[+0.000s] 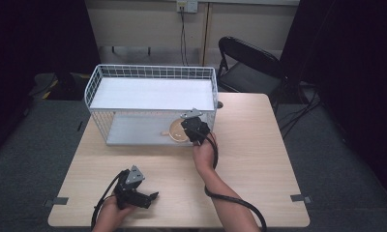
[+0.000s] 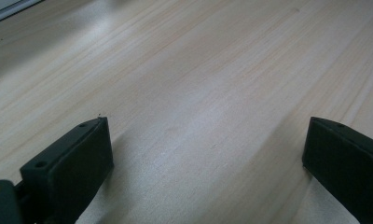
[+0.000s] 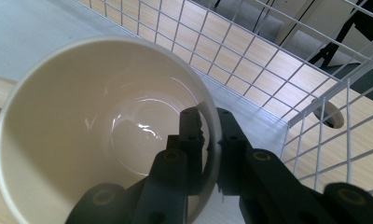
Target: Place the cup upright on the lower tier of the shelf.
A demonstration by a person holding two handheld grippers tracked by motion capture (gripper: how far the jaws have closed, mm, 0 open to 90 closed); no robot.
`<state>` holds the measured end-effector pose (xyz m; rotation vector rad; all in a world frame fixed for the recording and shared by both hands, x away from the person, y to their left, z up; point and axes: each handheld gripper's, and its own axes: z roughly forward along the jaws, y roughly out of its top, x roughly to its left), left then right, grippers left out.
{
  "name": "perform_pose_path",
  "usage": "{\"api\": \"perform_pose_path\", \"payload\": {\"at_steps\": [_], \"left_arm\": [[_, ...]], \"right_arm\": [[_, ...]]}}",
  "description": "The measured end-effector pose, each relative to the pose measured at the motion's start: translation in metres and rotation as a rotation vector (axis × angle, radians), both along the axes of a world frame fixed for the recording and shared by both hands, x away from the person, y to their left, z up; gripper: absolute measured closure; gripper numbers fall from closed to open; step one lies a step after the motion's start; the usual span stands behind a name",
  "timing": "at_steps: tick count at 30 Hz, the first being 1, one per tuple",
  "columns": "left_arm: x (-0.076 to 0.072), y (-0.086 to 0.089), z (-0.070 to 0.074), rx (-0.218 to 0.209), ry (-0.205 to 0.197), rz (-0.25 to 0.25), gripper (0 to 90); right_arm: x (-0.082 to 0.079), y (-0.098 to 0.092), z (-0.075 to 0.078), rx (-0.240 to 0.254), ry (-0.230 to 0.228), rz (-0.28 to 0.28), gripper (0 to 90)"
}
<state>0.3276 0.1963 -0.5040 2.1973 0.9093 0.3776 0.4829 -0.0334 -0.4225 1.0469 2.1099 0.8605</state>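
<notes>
Right gripper [image 3: 208,140]: clamped on the cup's rim, 1 jaw inside the bowl, 1 outside.
Cup [image 3: 96,121]: cream, handle at far left in the right gripper view, at the front right of the rack's lower shelf.
Rack [image 1: 150,72]: white wire, 2 shelves, on the table's [image 1: 259,159] far half.
Left gripper [image 2: 205,154]: jaws wide apart, nothing between them (bare wood below), low over the table's near left edge.
</notes>
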Motion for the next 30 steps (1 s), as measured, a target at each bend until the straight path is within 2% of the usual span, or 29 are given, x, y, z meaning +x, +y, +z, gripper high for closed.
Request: {"api": "perform_pose_path", "payload": {"at_steps": [3,15,21,27,30], "left_arm": [[0.0,0.0,0.0,0.0,0.0,0.0,1.1],[0.0,0.0,0.0,0.0,0.0,0.0,1.1],[0.0,0.0,0.0,0.0,0.0,0.0,1.1],[0.0,0.0,0.0,-0.001,0.0,0.0,1.0],[0.0,0.0,0.0,0.0,0.0,0.0,1.1]], "right_arm": [[0.0,0.0,0.0,0.0,-0.005,0.0,83.4],[0.002,-0.005,0.001,0.053,-0.008,-0.025,79.0],[0.004,-0.009,0.0,0.053,-0.021,-0.039,78.8],[0.004,-0.011,0.007,0.079,-0.017,-0.039,70.6],[0.003,-0.015,0.011,0.115,-0.003,-0.038,63.6]]}}
